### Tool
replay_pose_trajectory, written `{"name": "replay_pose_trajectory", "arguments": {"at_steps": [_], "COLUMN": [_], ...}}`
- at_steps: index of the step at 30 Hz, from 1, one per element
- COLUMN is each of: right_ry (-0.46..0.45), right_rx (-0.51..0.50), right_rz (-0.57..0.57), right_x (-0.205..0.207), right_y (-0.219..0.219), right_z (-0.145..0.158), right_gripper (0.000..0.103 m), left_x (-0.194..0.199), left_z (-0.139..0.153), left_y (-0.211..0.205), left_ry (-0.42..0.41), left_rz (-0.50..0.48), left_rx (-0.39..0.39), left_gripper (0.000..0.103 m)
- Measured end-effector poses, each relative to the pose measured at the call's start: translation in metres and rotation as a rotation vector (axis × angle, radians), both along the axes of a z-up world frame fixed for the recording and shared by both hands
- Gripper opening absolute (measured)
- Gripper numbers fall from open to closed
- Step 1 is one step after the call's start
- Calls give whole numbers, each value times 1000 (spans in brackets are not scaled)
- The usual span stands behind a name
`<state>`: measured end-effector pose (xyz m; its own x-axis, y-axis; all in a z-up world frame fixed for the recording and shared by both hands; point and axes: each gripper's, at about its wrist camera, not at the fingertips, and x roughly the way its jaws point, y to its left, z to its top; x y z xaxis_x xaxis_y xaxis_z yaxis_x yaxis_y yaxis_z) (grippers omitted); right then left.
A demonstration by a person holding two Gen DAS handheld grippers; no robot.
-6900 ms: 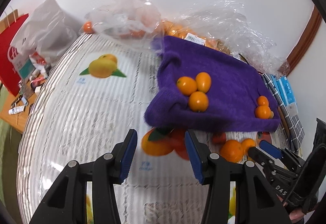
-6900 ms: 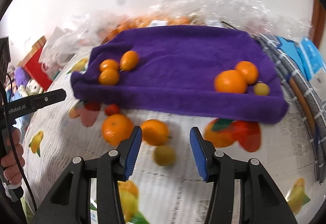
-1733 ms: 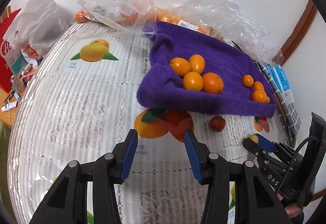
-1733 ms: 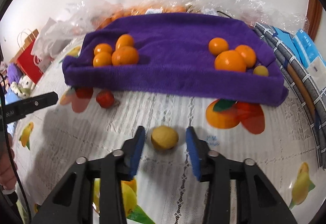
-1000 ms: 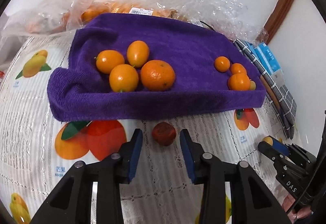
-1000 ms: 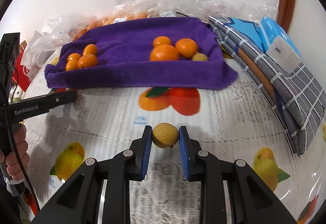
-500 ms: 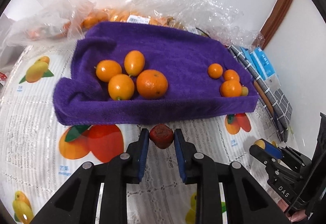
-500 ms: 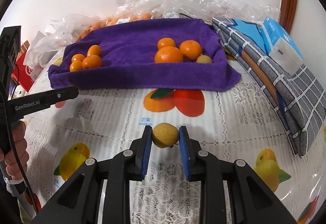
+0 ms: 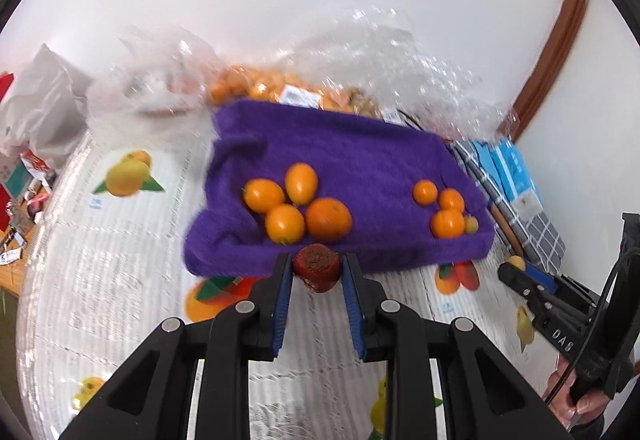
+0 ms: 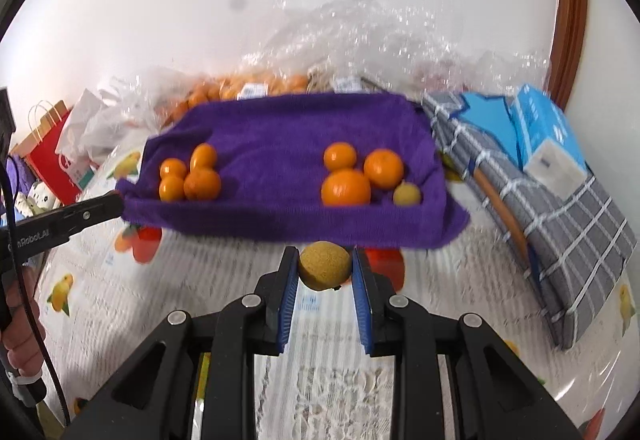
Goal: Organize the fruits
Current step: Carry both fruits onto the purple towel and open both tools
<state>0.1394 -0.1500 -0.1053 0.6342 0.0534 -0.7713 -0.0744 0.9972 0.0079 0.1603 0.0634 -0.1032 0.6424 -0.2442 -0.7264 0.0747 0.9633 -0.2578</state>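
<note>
Right wrist: purple towel (image 10: pixel 280 144), blurred bags (image 10: pixel 340 40) behind.

brightness: both views are showing a bright, evenly lit scene, with the plain white wall (image 9: pixel 320 20) glowing almost overexposed.
shadows: the black two-finger grippers are casting only soft, faint shade on the white lace tablecloth printed with fruit (image 10: pixel 120 304).
glare: the crinkled clear plastic bags (image 10: pixel 360 36) are sparkling with small white highlights.
blur: the folded purple terry towel (image 9: pixel 352 156) and the tablecloth ribs are smearing with motion.
distortion: the fisheye is bending the brown wooden door trim (image 9: pixel 556 52), and black vignette is ringing the corners.
</note>
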Motion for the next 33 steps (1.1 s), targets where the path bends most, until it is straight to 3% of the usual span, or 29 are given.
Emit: {"name": "replay_pose_trajectory", "arguments": {"at_steps": [12,21,33], "right_ry": [-53,-15,63], "right_rx": [-6,20,-22], "right_rz": [20,29,74], "right_x": [60,98,123], "right_y": [7,11,26], "right_z": [14,-12,-53], "right_gripper": [26,26,26], "left_x": [44,77,101], "left_z": [3,-12,-38], "left_y": [16,5,-6], "left_ry": [-11,12,78], "left_rz": [36,13,-1], "left_rx": [7,2,14], "left_gripper": [24,24,24]}}
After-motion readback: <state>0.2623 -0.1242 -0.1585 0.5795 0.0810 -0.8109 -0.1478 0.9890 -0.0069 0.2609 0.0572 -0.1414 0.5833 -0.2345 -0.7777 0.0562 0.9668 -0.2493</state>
